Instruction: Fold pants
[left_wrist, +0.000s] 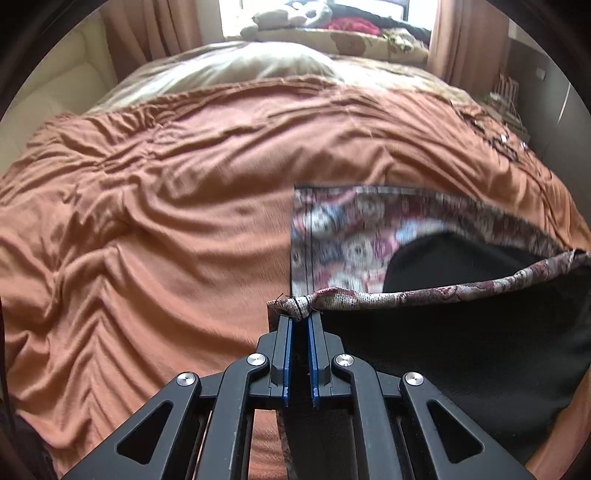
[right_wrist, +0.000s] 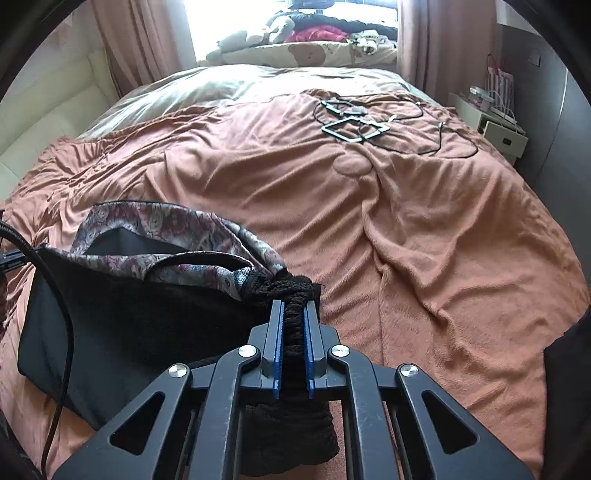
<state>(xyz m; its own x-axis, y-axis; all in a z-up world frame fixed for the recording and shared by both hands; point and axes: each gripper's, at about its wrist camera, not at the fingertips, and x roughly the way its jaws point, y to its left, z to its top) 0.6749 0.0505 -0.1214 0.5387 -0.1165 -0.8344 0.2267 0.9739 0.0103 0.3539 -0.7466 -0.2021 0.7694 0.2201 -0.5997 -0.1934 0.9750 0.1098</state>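
Note:
The pants (left_wrist: 461, 339) are black with a patterned pink and grey lining (left_wrist: 354, 240), lying on the orange bed cover at the lower right of the left wrist view. My left gripper (left_wrist: 300, 317) is shut on a corner of the patterned hem, lifted a little off the bed. In the right wrist view the pants (right_wrist: 122, 314) lie at the lower left. My right gripper (right_wrist: 294, 308) is shut on a bunched black knitted edge of the pants, which fills the gap between its fingers. The hem hangs taut between the two grippers.
An orange blanket (right_wrist: 406, 221) covers the bed. A black frame and cables (right_wrist: 354, 127) lie on its far side. Pillows and soft toys (right_wrist: 295, 48) sit by the window. A white bedside table (right_wrist: 495, 122) stands at the right. A black cable (right_wrist: 62, 317) crosses the pants.

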